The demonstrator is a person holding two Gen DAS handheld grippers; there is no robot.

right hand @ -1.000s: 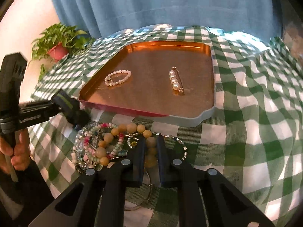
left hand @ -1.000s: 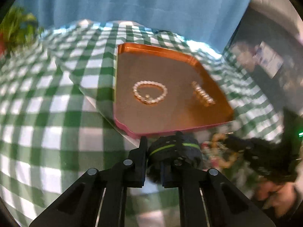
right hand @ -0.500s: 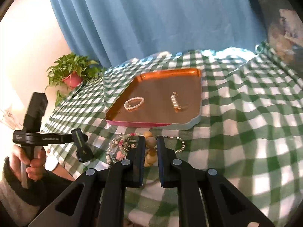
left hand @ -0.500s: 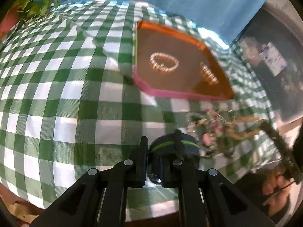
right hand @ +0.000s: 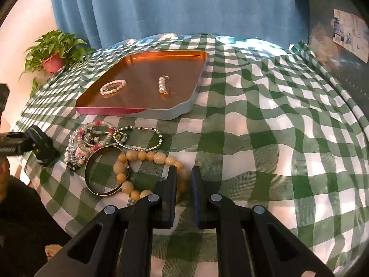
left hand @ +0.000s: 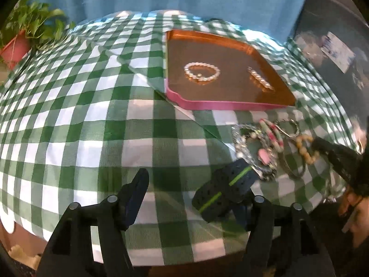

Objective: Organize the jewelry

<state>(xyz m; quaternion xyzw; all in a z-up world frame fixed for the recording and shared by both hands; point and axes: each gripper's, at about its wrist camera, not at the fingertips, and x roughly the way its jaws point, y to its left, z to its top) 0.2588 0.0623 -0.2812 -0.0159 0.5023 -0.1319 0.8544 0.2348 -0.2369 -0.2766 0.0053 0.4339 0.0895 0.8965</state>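
The left gripper has just spread its fingers, nothing between them. The bracelet pile lies on the worktop at right, below the tray. The right gripper, nearly closed and empty, sits nearer, over the yellow bead bracelet.

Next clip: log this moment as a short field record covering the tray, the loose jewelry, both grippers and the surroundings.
tray: orange tray on checked tablecloth
in tray: pearl bracelet; pearl clip, lying apart
loose pile: in front of tray; yellow bead bracelet, metal bangle, pink bead bracelets
left gripper: jaws have just been opening, nothing between them, beside pile
right gripper: nearly shut, over yellow bead bracelet, grip unclear
background: blue curtain, potted plant
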